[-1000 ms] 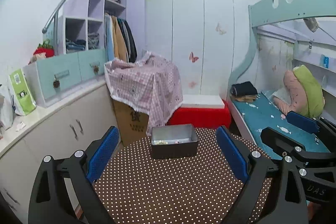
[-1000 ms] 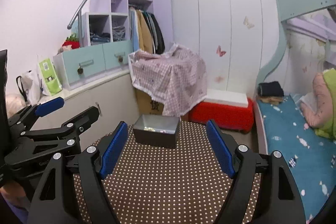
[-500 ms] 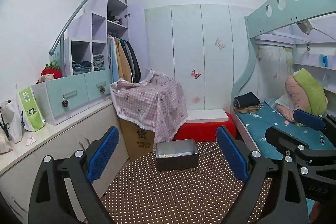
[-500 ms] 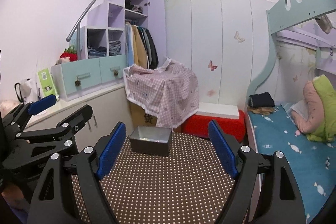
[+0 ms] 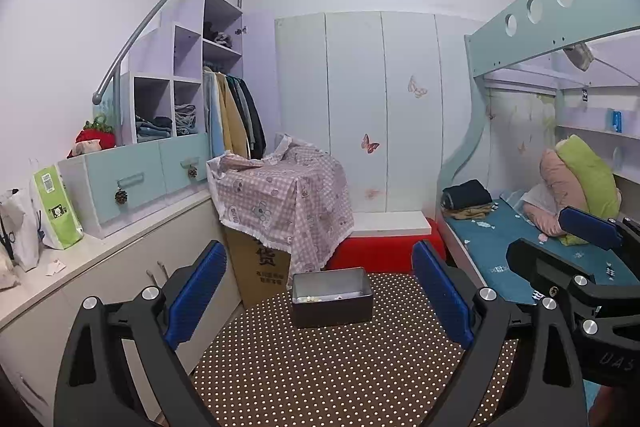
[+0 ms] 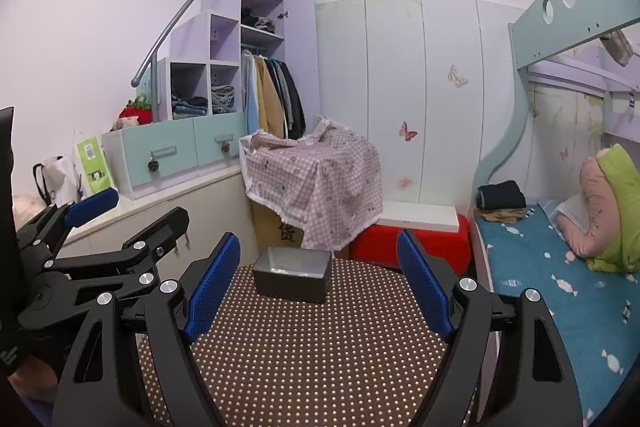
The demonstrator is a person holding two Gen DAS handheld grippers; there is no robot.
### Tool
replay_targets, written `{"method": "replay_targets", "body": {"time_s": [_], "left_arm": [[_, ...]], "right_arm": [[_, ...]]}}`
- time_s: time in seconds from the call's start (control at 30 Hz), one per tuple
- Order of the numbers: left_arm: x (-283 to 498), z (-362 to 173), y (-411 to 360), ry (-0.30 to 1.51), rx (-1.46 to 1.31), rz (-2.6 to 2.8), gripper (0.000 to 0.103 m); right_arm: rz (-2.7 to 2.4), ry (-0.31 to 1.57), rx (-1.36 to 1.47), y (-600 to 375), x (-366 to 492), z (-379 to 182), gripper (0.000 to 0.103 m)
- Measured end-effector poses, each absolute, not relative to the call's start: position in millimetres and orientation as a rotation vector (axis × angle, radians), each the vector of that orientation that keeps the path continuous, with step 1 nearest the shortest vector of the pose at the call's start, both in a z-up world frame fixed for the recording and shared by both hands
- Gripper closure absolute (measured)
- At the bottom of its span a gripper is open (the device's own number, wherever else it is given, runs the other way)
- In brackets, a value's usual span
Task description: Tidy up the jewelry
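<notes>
A grey metal box (image 5: 332, 297) with small pale jewelry pieces inside stands at the far edge of a table with a brown white-dotted cloth (image 5: 340, 367). It also shows in the right wrist view (image 6: 293, 273). My left gripper (image 5: 318, 301) is open and empty, held above the table's near side. My right gripper (image 6: 319, 289) is open and empty beside it, to the right. Each gripper shows in the other's view: the right one (image 5: 576, 259), the left one (image 6: 100, 223).
A cardboard box draped in pink checked cloth (image 5: 280, 195) stands behind the table. A red bench with a white top (image 5: 384, 239) is behind it too. White cabinets (image 5: 100, 267) run along the left. A bunk bed (image 5: 520, 239) is on the right.
Both grippers have risen and tilted upward, so the box and table sit lower in each view and more ceiling shows. Both stay open and empty.
</notes>
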State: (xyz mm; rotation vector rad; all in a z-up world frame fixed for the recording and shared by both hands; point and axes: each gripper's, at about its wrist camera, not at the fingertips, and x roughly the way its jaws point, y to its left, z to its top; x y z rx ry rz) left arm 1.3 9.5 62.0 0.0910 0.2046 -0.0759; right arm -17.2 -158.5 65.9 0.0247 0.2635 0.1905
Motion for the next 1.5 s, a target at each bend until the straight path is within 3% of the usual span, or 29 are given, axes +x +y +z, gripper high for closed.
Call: {"method": "replay_targets", "body": {"time_s": [1.5], "left_arm": [[5.8,61.2,8.4,0.209,0.081,-0.079,0.012]], "right_arm": [[0.202,0.265,0.022,-158.1,-12.3,68.1,0.025]]}}
